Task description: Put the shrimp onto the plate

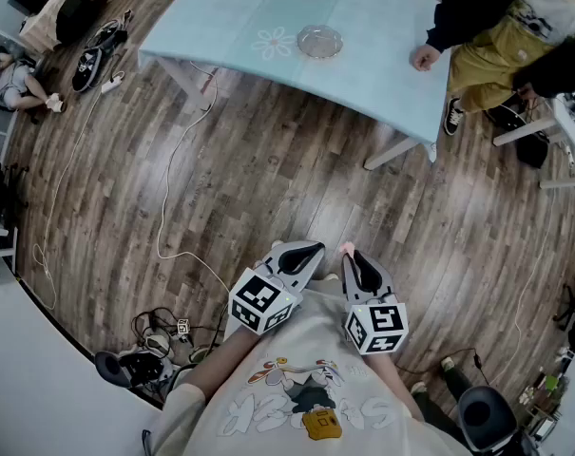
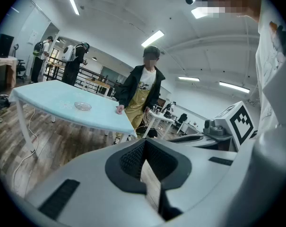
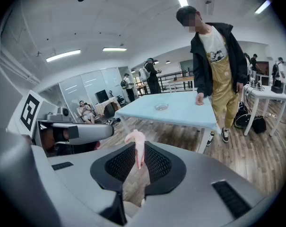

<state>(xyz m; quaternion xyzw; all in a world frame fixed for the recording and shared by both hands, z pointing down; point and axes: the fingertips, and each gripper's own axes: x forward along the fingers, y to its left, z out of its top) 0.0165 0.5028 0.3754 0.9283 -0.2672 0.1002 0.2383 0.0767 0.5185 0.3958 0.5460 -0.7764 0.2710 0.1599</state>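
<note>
Small pale pink curled shrimp [image 3: 137, 147] is clamped in the right tool [image 3: 138, 161], smooth glossy body standing upright between the black mesh-textured pads [image 3: 118, 163], lower end hidden in the gap. In the head view only a pink tip [image 1: 345, 249] shows at the right tool [image 1: 350, 255]. Left tool [image 2: 145, 158] has its jaws together at the tips, nothing between them, grey matt plastic shell. Round clear glass plate [image 1: 319, 41] lies well apart on the pale blue desk with white flower prints [image 1: 230, 17], rim pattern too small to tell. Person in black jacket and yellow overalls [image 3: 213, 65] rests a hand [image 1: 423, 58] on the desk edge, body cut off in the head view. Grey-brown wood plank floor [image 1: 268, 179] has thin white cables on it
</note>
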